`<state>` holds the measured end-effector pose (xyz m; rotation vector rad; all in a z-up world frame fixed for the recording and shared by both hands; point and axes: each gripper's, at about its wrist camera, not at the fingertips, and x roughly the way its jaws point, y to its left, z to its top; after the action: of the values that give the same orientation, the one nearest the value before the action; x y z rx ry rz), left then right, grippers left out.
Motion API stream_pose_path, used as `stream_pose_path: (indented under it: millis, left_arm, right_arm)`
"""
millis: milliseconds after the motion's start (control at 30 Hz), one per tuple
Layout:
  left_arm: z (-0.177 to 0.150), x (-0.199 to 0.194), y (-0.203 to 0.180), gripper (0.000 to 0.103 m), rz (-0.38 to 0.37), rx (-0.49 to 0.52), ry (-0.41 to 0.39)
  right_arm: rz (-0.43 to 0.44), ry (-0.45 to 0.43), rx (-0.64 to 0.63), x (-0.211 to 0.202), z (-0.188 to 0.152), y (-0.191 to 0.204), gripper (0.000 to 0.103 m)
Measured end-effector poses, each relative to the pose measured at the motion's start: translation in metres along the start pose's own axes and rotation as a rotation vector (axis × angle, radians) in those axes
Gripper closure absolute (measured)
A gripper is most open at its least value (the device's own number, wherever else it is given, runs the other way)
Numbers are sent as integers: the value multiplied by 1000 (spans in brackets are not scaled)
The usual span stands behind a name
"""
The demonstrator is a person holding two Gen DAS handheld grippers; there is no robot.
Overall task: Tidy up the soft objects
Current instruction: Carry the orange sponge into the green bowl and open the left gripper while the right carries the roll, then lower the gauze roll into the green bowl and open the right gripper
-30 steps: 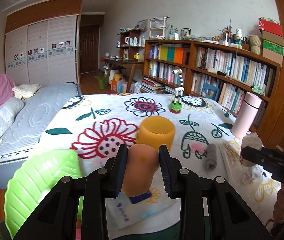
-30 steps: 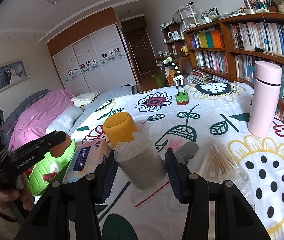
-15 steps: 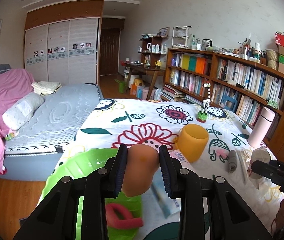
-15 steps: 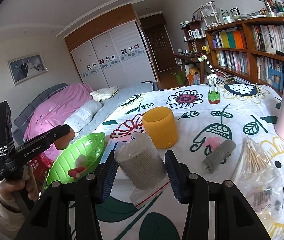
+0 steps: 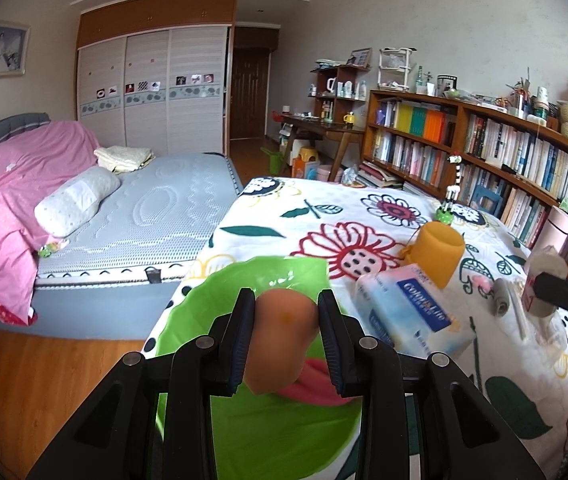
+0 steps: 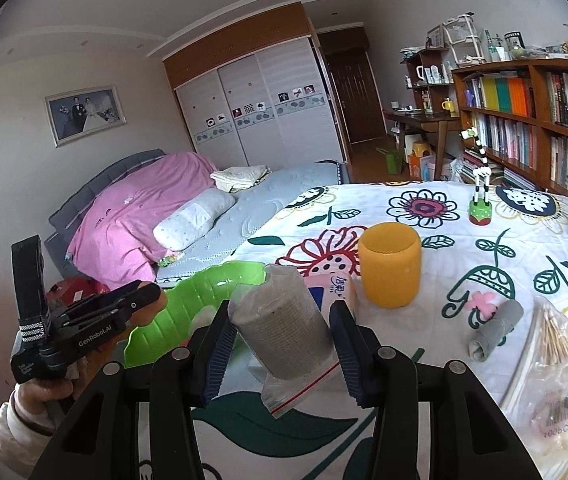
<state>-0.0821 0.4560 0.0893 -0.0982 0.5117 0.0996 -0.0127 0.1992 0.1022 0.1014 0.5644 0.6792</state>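
My left gripper is shut on a tan soft sponge and hangs over the green leaf-shaped tray, which holds a pink soft piece. The right wrist view shows that left gripper just left of the tray. My right gripper is shut on a bagged beige bandage roll, above the floral tablecloth beside the tray. A grey rolled cloth lies on the table to the right.
A tissue pack and a yellow cup stand just beyond the tray. A bag of cotton swabs, a pink flask and a giraffe figure are further right. The table's left edge drops to floor beside a bed.
My left gripper has carried the sponge leftward from over the tissue pack to over the green tray. My right gripper, still holding the bagged roll, has shifted left toward the tray.
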Motion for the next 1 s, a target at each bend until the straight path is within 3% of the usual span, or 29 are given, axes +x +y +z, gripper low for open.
stream_pose_path:
  millis: [367,467,533,567,1000]
  left_arm:
    - [-14,4,18,68,7,-45,26]
    - [-17,7,22,60,16,-59,34]
    - [-18,6,26,33,19,-79,31]
    - [-19,5,28,29,28,-91,21]
    - [-19,-3,49,23,70,-157,-31]
  right_arm:
    - [43,44,-57,25,3,31,52]
    - [57,59,-63,32,3,36,52]
    - [64,70,-65,38,2,39,52]
    - [68,75,-67,41,2,41,52]
    - [127,147,-117,71,-7,71,52]
